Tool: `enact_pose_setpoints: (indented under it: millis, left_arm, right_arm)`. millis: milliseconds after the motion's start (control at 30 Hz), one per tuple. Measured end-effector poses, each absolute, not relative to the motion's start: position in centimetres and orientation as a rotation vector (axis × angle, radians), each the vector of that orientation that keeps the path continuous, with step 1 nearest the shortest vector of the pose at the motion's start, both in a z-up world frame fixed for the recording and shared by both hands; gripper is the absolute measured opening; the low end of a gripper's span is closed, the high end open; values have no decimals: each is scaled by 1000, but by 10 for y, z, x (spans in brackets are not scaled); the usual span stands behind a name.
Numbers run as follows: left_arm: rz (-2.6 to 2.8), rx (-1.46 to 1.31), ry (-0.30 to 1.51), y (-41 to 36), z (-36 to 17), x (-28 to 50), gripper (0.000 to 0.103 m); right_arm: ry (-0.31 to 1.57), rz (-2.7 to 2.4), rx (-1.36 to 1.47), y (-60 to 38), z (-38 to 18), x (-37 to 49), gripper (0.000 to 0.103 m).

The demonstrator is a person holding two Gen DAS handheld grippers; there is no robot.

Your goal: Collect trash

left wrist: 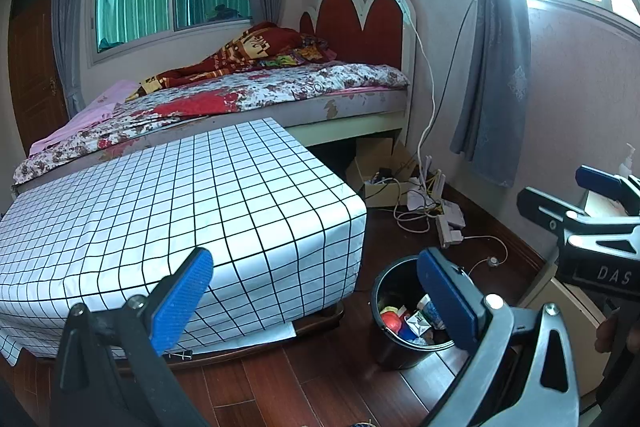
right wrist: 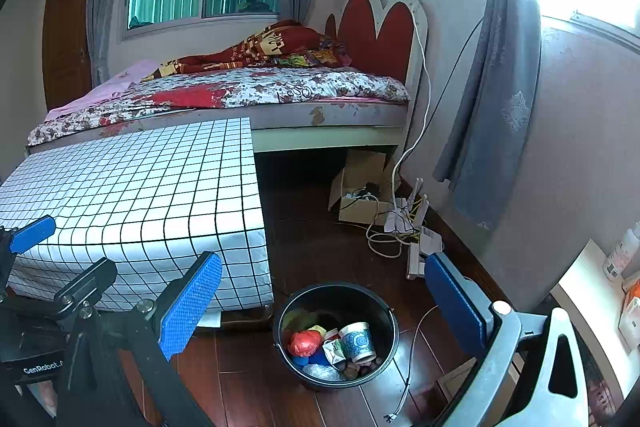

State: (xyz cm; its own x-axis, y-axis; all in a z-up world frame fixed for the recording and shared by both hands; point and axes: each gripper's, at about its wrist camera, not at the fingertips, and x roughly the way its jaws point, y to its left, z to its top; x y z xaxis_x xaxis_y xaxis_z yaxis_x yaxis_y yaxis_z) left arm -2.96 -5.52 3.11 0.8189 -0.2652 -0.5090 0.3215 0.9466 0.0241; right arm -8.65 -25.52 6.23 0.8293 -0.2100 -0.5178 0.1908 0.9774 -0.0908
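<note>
A black bucket (right wrist: 346,301) stands on the wooden floor beside the low table, holding trash: a red crumpled wrapper (right wrist: 304,343), a patterned paper cup (right wrist: 360,341), a small carton (right wrist: 334,351) and clear plastic. My right gripper (right wrist: 324,303) hangs open above and in front of the bucket with nothing between its blue pads. In the left wrist view the bucket (left wrist: 387,351) sits at lower right, partly behind a finger. My left gripper (left wrist: 316,301) is open and empty too, with the table corner between its fingers. The right gripper (left wrist: 560,193) shows at the right edge there.
A low table under a white grid cloth (right wrist: 140,187) stands left of the bucket, with a bed (right wrist: 240,95) behind it. A cardboard box (right wrist: 360,203), tangled cables (right wrist: 390,235) and a power strip (right wrist: 416,261) lie by the wall. A pale cabinet (right wrist: 584,291) stands at right.
</note>
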Motion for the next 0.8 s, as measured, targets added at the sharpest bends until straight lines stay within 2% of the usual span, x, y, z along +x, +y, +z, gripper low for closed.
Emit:
enact_pose_setpoints:
  millis: [800]
  left_arm:
    - [-323, 108, 533, -54, 28, -27, 102]
  right_arm:
    - [573, -209, -32, -258, 55, -85, 102]
